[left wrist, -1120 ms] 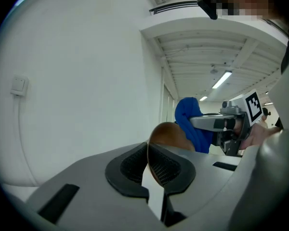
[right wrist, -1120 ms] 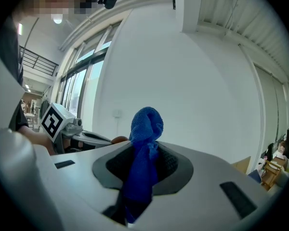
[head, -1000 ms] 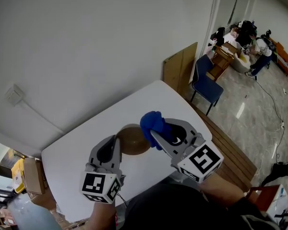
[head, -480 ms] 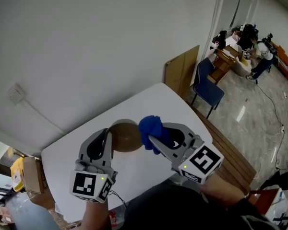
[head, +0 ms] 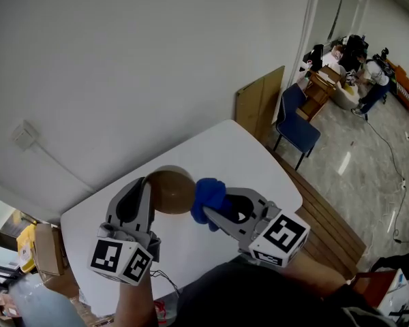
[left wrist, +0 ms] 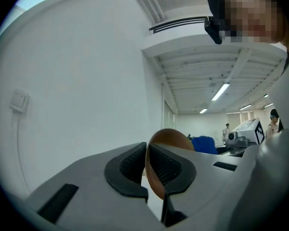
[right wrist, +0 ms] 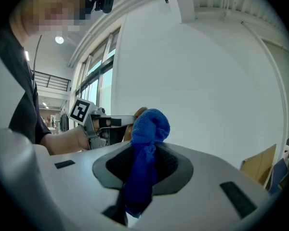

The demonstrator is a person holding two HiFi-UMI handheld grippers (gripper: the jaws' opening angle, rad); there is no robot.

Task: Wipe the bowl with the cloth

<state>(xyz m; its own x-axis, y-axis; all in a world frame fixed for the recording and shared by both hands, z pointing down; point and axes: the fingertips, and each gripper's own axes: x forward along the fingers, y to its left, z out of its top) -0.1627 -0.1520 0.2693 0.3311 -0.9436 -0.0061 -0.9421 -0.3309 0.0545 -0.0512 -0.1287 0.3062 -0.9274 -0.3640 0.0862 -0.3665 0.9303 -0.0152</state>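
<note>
A brown bowl [head: 170, 191] is held up above the white table [head: 225, 148], tipped on its side. My left gripper [head: 144, 184] is shut on its rim; in the left gripper view the thin brown rim [left wrist: 171, 138] is pinched between the two dark pads [left wrist: 130, 165]. My right gripper [head: 215, 208] is shut on a bunched blue cloth [head: 208, 196], whose top rests against the bowl's right side. In the right gripper view the cloth [right wrist: 149, 129] sticks up from the jaws, and the bowl's edge [right wrist: 138, 113] peeks out behind it.
A blue chair [head: 296, 118] and a leaning wooden board [head: 259, 101] stand beyond the table's far right corner. Cardboard boxes [head: 44, 247] lie on the floor at the left. People are at desks far off at the right [head: 365, 73]. A wall rises behind the table.
My left gripper has carried the bowl up and to the left. The right gripper followed leftwards with the cloth, which stays against the bowl's side.
</note>
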